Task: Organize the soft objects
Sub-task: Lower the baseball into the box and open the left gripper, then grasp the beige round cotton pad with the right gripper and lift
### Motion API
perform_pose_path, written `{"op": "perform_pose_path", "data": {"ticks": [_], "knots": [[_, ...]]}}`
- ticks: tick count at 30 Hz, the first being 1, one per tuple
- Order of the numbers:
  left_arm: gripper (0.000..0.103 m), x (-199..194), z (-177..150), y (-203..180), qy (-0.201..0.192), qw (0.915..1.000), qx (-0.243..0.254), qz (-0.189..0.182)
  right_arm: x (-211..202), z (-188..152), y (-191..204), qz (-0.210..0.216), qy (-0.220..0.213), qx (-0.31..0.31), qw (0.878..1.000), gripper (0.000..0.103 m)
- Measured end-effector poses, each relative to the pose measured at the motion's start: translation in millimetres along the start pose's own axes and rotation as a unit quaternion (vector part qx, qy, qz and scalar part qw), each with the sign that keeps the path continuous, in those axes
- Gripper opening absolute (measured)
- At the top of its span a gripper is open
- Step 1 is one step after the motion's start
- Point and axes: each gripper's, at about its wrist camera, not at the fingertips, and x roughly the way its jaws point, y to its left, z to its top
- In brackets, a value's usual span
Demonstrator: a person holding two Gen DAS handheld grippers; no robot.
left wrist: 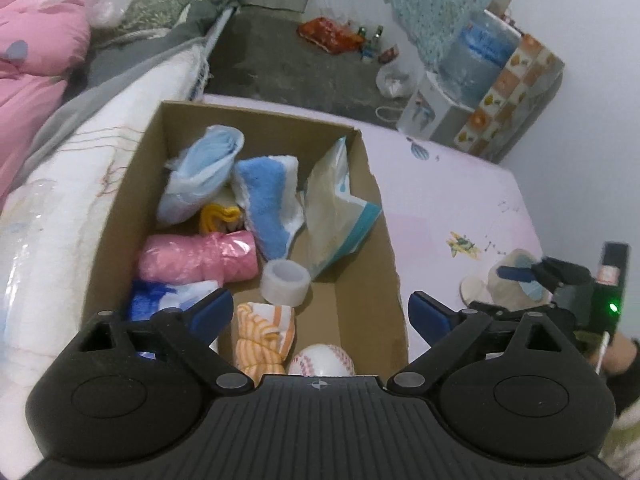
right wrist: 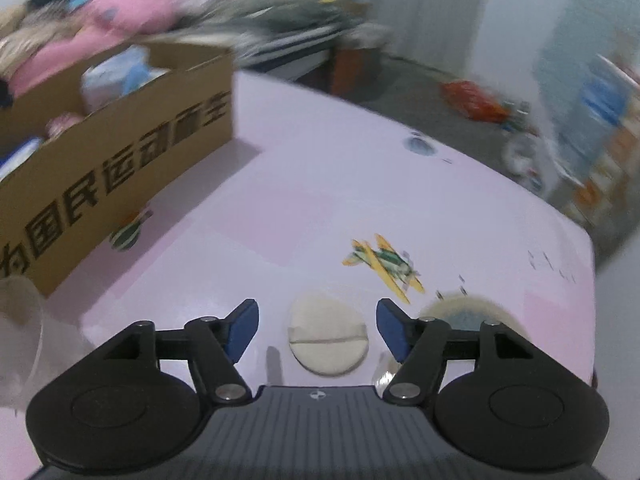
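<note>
An open cardboard box (left wrist: 360, 184) stands on the pink sheet and holds soft items: a blue towel (left wrist: 264, 200), a pink wrapped roll (left wrist: 196, 258), a wipes packet (left wrist: 336, 216), an orange striped cloth (left wrist: 264, 336), a tape roll (left wrist: 285, 282) and a baseball (left wrist: 322, 360). My left gripper (left wrist: 320, 304) hangs open over the box's near end with nothing between its fingers. My right gripper (right wrist: 316, 312) is open low over the sheet, and a round beige pad (right wrist: 328, 336) lies between its fingers without touching them. A fuzzy beige round thing (right wrist: 460, 312) lies just behind the right finger.
The box (right wrist: 120, 152) is to the left of my right gripper. The bed's edge (right wrist: 560, 216) curves off to the right. Pink bedding (left wrist: 36, 48) is piled at far left. On the floor beyond are a water jug (left wrist: 480, 56), a snack bag (left wrist: 332, 34) and bottles.
</note>
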Motion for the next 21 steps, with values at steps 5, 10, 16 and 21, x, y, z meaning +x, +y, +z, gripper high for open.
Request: {"op": "perform_pose_path", "data": {"ticks": [5,10,16,21], "knots": [[0.096,-19,-5,9,-0.016,0.9998,-0.010,-0.004,21,26,-2,0.043,0.075,-0.076,0.993,0.054],[0.097,-45,-16,22,-0.040,0.9989,-0.024,-0.007,43,38,-14,0.061,0.136,-0.092,0.985,0.054],[0.098,-74,-35,41,-0.072,0.9965,-0.044,0.006,64,40,-16,0.071,0.176,-0.106,0.976,0.068],[0.098,-78,-49,53,-0.076,0.9949,-0.065,0.008,68,40,-15,0.082,0.193,-0.116,0.971,0.072]]}}
